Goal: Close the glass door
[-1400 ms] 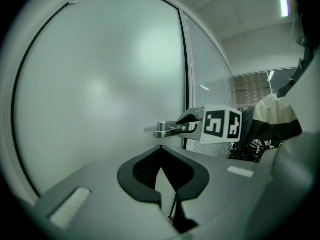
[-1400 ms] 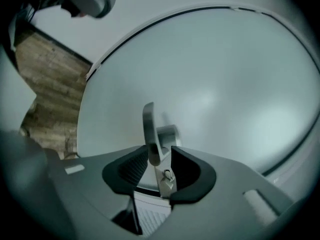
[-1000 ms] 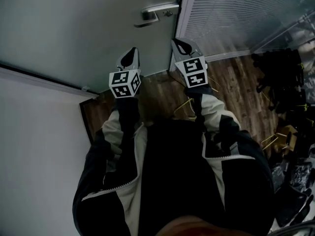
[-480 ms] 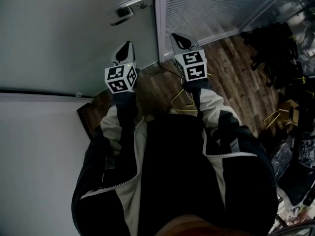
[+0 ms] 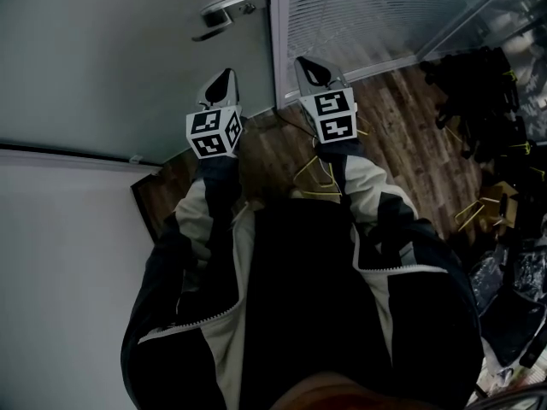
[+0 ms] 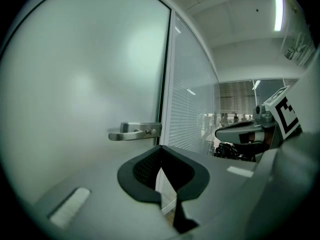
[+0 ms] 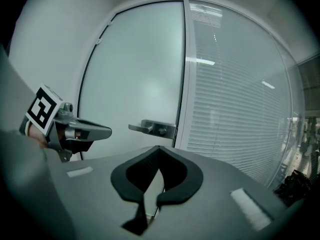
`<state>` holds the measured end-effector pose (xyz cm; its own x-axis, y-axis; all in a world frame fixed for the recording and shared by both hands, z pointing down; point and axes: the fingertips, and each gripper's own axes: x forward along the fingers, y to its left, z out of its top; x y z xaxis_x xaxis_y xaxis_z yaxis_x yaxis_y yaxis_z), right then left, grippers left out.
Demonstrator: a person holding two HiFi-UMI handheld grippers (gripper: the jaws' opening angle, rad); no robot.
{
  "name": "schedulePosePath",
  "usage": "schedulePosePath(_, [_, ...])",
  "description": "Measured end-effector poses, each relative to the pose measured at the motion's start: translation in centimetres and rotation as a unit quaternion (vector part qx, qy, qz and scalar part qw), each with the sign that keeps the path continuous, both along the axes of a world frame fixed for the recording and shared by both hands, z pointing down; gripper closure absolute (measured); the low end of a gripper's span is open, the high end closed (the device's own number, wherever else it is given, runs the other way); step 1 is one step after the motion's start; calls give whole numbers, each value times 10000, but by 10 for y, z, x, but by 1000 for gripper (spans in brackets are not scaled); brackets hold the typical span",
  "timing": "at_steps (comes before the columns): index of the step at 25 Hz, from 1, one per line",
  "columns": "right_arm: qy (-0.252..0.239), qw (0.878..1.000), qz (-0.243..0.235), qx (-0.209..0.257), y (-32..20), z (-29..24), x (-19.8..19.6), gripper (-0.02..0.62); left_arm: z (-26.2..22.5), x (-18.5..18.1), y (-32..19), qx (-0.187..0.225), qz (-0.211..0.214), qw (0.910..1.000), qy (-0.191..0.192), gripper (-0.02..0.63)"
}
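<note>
Shifted leftward, glass door (image 5: 102, 67) handle (image 5: 229, 11), ahead of left hand-held gripper (image 5: 222, 81), apart

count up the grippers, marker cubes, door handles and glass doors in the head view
grippers: 2, the left gripper and the right gripper
marker cubes: 2
door handle: 1
frosted glass door: 1
total: 6
</note>
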<state>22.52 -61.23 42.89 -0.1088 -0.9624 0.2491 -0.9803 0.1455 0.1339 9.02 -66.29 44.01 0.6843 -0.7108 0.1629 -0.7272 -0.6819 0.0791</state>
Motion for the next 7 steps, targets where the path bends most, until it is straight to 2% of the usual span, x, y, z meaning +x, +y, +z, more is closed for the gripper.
schedulePosePath(7, [-26,9999,-162,-40,0,-2,-1,594,-1,1,2,-17,-77,10000,-5,603])
